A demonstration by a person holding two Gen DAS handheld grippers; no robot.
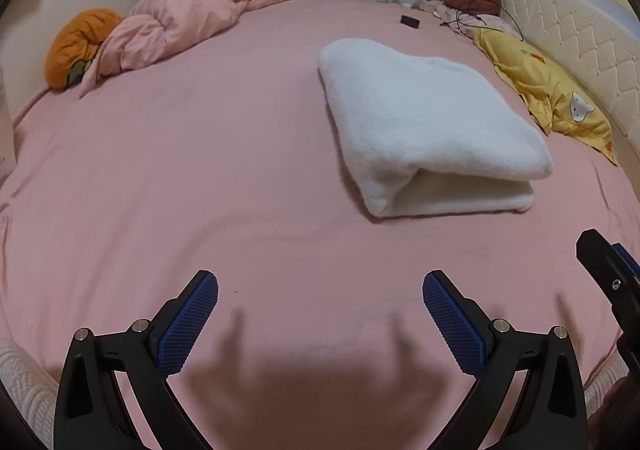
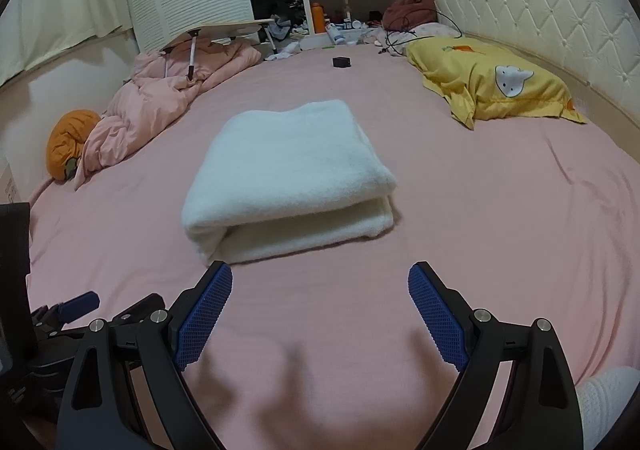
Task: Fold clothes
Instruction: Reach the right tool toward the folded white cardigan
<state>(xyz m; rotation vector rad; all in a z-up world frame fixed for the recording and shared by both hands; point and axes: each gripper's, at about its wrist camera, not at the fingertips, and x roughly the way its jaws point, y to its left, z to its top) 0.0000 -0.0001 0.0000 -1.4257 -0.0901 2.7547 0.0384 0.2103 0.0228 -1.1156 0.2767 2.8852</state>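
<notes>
**A:** Where is the clothing, and how does it lie?

**B:** From my remote seat I see one white fleecy garment [image 2: 288, 173] folded into a thick rectangle in the middle of a pink bedsheet [image 2: 480, 250]. Its layers are stacked, with the rounded fold on the left and the open layered edge facing my cameras. It already lies as a folded piece would; I cannot tell which kind of garment it is.

**A:** And your tools?

**B:** The right gripper [image 2: 320, 310] has its blue-padded fingers spread wide with nothing between them, low over the sheet just short of the bundle's near edge. The left gripper [image 1: 320, 324] is likewise spread and empty, over bare sheet, with the bundle ahead and to its right. Neither touches the cloth. I judge they sit back and apart so the bundle is not disturbed.

**A:** What surrounds it?

**B:** A yellow pillow [image 2: 492, 81] lies to the right against a quilted cream headboard [image 2: 560, 29]. A rumpled pink duvet [image 2: 160, 101] and an orange cushion [image 2: 68, 141] are heaped at the far left edge, well apart from the bundle, leaving the middle free as working room. A small black box [image 2: 341, 61] sits beyond it.

**A:** Is more folding needed?

**B:** The scene fits a finished fold, or a pause before one more halving.
</notes>
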